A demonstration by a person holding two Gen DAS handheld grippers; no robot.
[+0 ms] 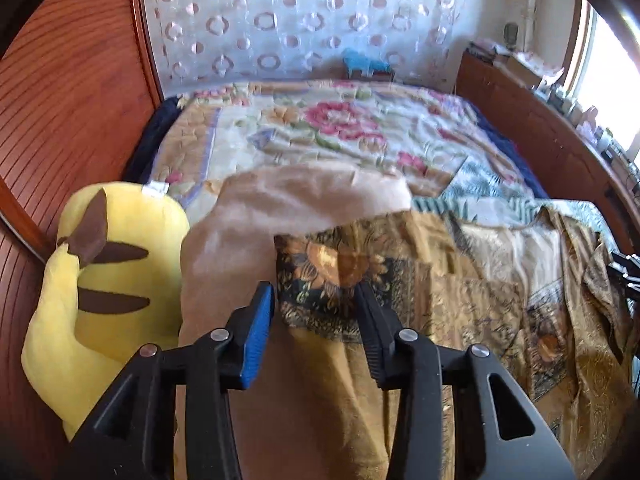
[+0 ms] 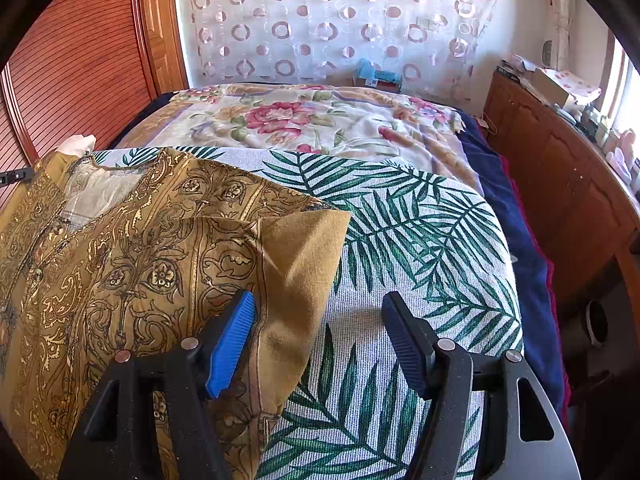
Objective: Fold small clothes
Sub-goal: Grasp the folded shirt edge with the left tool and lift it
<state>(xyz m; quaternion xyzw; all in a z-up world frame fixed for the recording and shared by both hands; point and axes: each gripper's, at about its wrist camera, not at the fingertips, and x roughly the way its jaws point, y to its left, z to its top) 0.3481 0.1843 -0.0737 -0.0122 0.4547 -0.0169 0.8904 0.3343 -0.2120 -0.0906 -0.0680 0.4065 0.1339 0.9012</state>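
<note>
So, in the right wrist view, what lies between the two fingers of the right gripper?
The right gripper stands open over the palm-leaf cloth. A plain corner of the mustard patterned garment reaches in beside its left finger.

No legible text, label or number anywhere
</note>
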